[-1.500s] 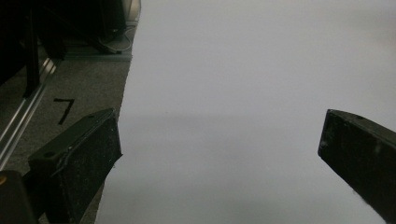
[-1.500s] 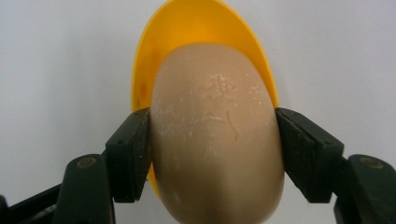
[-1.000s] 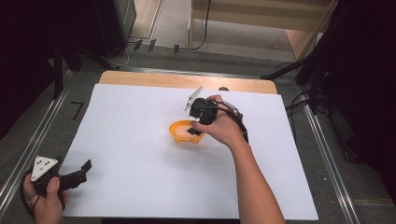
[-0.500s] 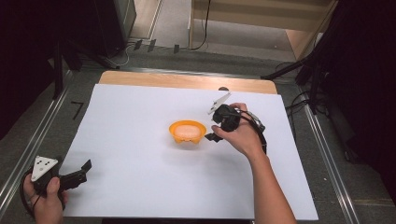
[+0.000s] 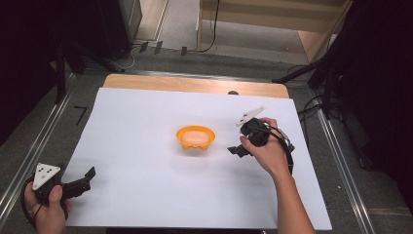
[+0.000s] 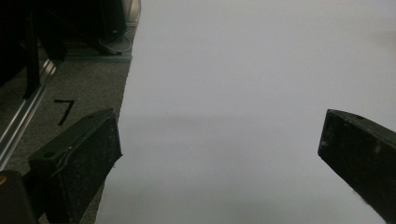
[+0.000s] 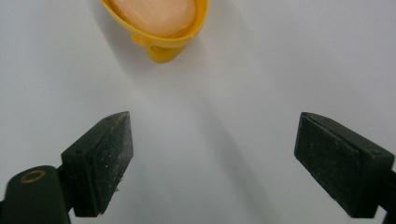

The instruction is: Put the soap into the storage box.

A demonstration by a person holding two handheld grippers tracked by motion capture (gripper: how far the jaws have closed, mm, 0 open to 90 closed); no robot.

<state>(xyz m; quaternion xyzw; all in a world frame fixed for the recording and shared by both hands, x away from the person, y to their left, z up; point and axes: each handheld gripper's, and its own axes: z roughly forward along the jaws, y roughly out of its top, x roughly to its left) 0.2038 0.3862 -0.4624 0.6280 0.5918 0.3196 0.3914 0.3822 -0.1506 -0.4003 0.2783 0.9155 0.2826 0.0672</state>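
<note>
Right tool (image 5: 235, 150): jaws apart, just been opening, nothing between, 3 o'clock of bowl
Left tool (image 5: 87, 178): jaws apart, empty, 7 o'clock corner
Orange bowl (image 5: 196, 138): upright, tabletop (image 5: 146, 112) centre, free

We look along left tool (image 6: 219, 154): two black jaws rise from bottom, spread wide, nothing between them. Beneath them we see white sheet (image 6: 261, 84) covering desk, bare and smooth, faint shadow band crossing it ahead of jaws. Sheet's edge runs up picture just beside one jaw. Past that edge we see grey desk surface (image 6: 88, 88) with black 7-shaped mark (image 6: 65, 111), then metal rail (image 6: 23, 119) along desk's edge. Dark stand legs (image 6: 32, 51) and cable (image 6: 122, 31) lie at far corner.
</note>
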